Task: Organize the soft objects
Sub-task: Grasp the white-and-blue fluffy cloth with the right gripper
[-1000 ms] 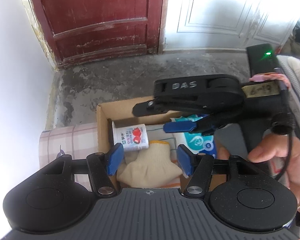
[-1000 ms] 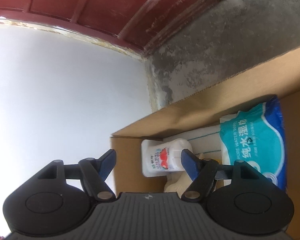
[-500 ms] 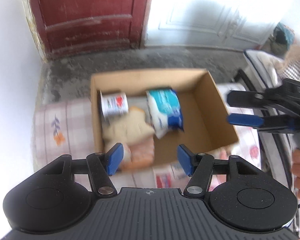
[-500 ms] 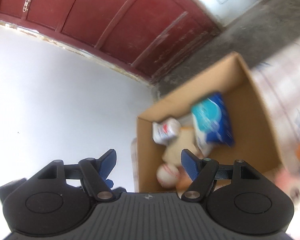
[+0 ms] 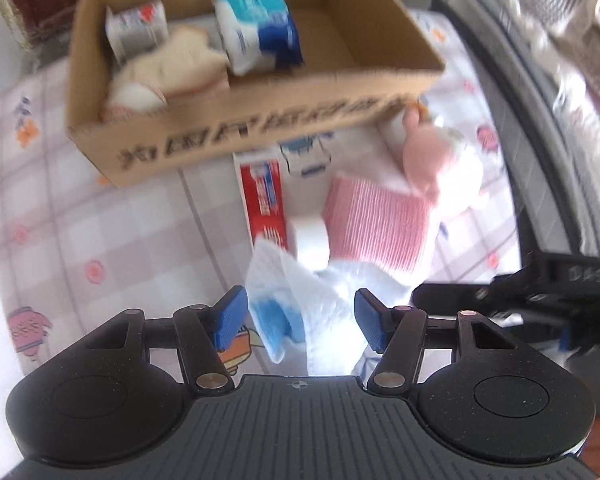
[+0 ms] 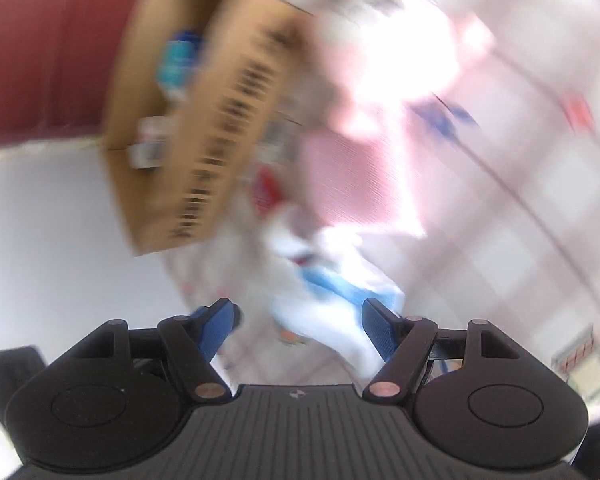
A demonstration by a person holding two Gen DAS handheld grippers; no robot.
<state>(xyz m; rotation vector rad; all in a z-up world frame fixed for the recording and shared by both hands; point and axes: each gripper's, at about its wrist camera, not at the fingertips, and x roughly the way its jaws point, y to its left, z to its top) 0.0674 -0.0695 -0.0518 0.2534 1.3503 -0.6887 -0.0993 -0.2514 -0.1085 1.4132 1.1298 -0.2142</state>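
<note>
We hold the left gripper [image 5: 300,316] w/ its jaws spread wide, nothing between the blue pads [image 5: 230,314] but air; it hangs over a crumpled white-and-blue cloth [image 5: 324,292] lying on the checked pink tablecloth [image 5: 112,232]. Just beyond the cloth we see a white tape roll [image 5: 310,240], touching a red toothpaste box [image 5: 265,200] on one side and a folded pink towel [image 5: 376,226] on the other. A pink-and-white plush toy [image 5: 432,156] sits at the towel's far edge, near the corner of the cardboard box [image 5: 252,128]. Inside the box: a blue-and-white wipes pack [image 5: 260,34], a cream glove [image 5: 176,66], a small white pack w/ red print [image 5: 136,30], all crowded to the box's left half.

Our right gripper [image 6: 298,326] is also open, jaws apart, gripping nothing. Its view is badly motion-blurred; we make out the box, pink towel and the white-blue cloth just ahead of the pads, not much else. Its black body shows at the right edge of the left view.
</note>
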